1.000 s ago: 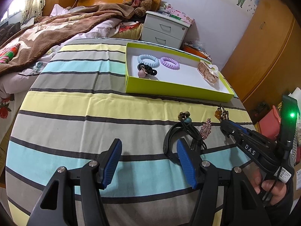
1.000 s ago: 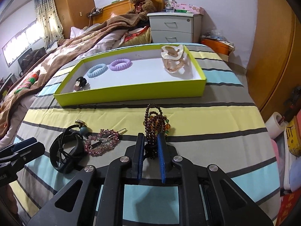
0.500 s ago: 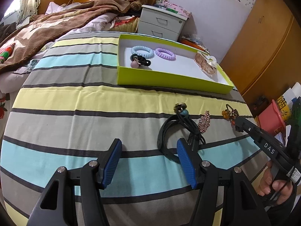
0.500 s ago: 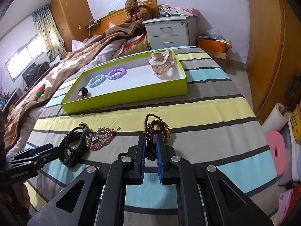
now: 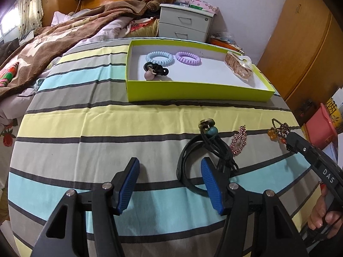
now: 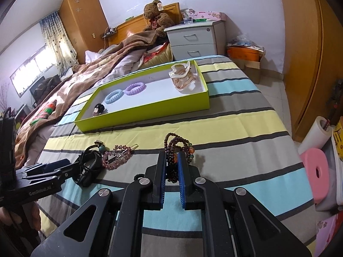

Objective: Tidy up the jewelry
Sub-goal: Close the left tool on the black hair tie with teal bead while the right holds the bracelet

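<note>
My right gripper (image 6: 171, 162) is shut on a dark beaded bracelet (image 6: 174, 143) with orange and green beads, held just above the striped cloth; it also shows in the left wrist view (image 5: 278, 130). My left gripper (image 5: 170, 184) is open and empty, its right finger beside a black cord necklace (image 5: 205, 150) with a teal bead. A pink beaded hair clip (image 5: 238, 140) lies between necklace and bracelet. The lime-green tray (image 5: 193, 90) holds a blue coil hair tie (image 5: 159, 58), a purple one (image 5: 188, 58), a black hair tie with a pink bead (image 5: 154, 70) and a translucent claw clip (image 5: 238, 65).
The striped table stands beside a bed with a brown blanket (image 5: 64, 34). A grey nightstand (image 5: 186, 24) is behind the tray. A wooden wardrobe (image 6: 304, 53) is on the right, with a pink stool (image 6: 315, 169) and a paper roll (image 6: 313, 135) on the floor.
The right gripper has lifted and pulled back with the bracelet, so the tray looks farther away. The left gripper has drifted slightly, staying open by the black necklace.
</note>
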Motion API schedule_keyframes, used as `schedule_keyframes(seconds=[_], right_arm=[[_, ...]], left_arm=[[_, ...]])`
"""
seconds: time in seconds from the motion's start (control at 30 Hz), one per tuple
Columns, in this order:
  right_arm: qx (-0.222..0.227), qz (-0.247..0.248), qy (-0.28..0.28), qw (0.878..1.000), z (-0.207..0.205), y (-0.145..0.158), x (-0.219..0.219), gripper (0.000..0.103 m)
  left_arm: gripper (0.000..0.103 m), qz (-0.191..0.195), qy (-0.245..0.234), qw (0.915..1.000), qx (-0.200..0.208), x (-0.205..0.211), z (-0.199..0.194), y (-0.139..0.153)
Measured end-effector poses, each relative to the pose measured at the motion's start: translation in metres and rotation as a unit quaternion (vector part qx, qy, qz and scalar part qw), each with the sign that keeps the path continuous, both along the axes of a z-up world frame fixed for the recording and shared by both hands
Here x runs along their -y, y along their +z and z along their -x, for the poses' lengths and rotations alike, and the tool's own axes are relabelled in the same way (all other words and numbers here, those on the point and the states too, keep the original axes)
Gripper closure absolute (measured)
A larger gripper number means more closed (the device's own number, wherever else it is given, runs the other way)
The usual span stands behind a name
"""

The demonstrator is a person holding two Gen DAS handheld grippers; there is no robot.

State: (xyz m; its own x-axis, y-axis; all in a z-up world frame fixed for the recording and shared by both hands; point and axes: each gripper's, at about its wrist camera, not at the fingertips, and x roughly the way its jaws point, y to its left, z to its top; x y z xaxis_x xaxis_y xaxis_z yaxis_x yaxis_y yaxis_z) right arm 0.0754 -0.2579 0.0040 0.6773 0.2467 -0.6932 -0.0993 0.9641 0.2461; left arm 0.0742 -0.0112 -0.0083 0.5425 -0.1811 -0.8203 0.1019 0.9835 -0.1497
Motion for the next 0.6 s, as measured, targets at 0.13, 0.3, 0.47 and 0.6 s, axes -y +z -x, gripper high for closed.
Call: schedule_keyframes(seconds=[0.13,0.3,0.47,0.6], right_arm=[[0.002,-0.004,-0.001,1.000,0.001,0.001,0.001,0.092],[0.004,-0.009,0.001,1.000,0.004,0.000,0.003,0.092],[0.006,-0.014,0.004,1.000,0.005,0.000,0.005,0.092],[0.008,-0.017,0.004,1.000,0.006,0.000,0.008,0.092]], left_arm=[[0.045,-0.028,0.007,0.9996,-0.001,0.002,0.001,0.002],[0.045,0.037,0.002,0.9990,0.024,-0.006,0.014,0.024],[0.045,0.058,-0.035,0.9973,0.029,0.015,0.012,0.036],[0.045,0.044,-0.034,0.9984,0.011,0.029,0.003,0.028]])
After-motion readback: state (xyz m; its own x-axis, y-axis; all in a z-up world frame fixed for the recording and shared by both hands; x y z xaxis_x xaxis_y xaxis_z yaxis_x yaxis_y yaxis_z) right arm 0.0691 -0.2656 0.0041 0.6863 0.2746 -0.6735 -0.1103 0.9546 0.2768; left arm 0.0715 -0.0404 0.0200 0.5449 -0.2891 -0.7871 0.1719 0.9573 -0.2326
